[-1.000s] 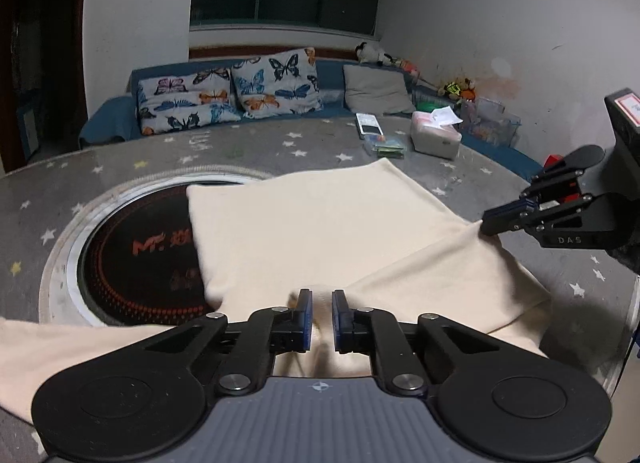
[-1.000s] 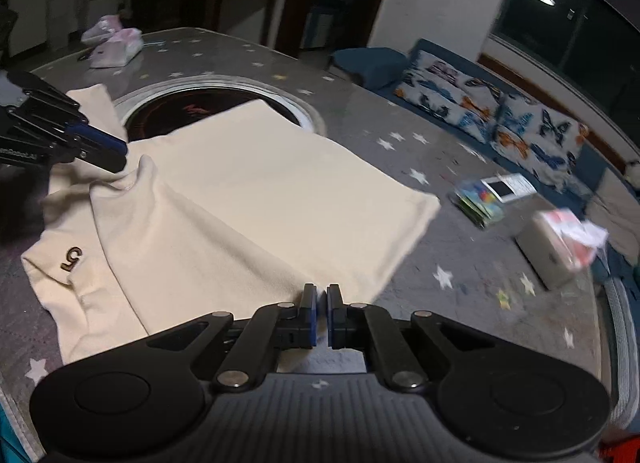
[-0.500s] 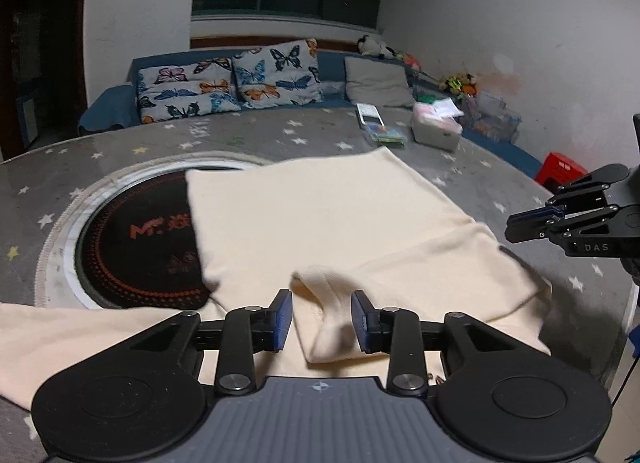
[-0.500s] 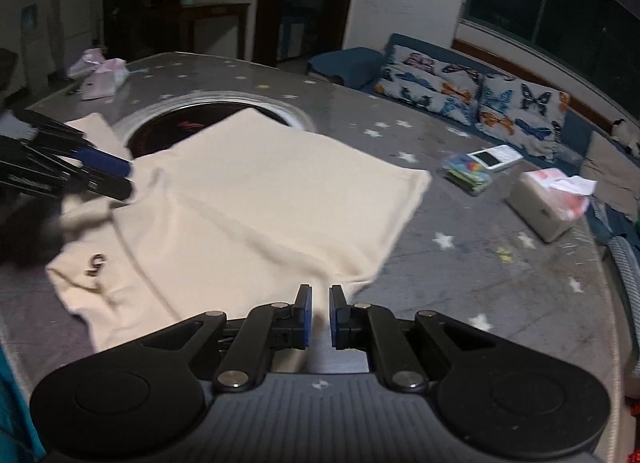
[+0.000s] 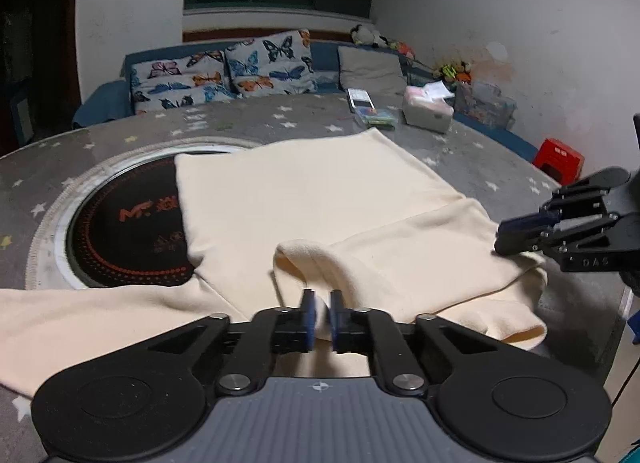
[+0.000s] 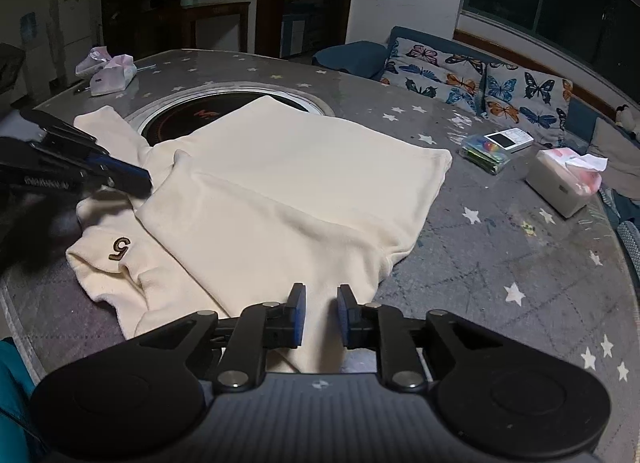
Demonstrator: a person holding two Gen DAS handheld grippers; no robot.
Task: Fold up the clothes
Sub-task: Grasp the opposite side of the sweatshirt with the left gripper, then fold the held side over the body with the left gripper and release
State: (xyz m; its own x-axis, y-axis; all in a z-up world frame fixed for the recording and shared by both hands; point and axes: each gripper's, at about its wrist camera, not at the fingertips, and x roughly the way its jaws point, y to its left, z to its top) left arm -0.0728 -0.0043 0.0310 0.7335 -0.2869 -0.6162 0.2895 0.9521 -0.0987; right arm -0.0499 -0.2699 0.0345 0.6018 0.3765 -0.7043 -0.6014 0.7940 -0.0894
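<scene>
a: where's the cream garment [image 6: 280, 183] lying?

b: spread on the grey star-patterned worktop [image 6: 500, 263], partly folded. its far edge overlaps the round black hob plate [image 5: 128, 231] set into the worktop. one sleeve is folded across the body, and a cuff with a brown "5" [image 6: 119, 248] sits on the side away from the hob plate.

a: and the left gripper [image 5: 320, 313]?

b: it's at the garment's near edge, jaws drawn narrow with only a slim gap. a raised fold of the cream cloth stands just past the tips. the tips are blurred, so i cannot tell whether any cloth is caught between them. in the right wrist view the same gripper [image 6: 120, 177] reaches in beside the folded sleeve, close to the "5" cuff.

a: the right gripper [image 6: 322, 315]?

b: jaws parted moderately, with cream cloth showing in the gap beneath them, nothing clamped. from the left wrist view it [image 5: 516, 237] hovers at the garment's corner farthest from the hob plate, tips touching or just above the cloth.

a: anything else on the worktop?

b: a white tissue box [image 6: 564, 183] and a clear case with a small white device [image 6: 498, 147], both well apart from the garment, beyond its far hem. a pink and white bag [image 6: 110, 71] lies past the hob plate.
</scene>
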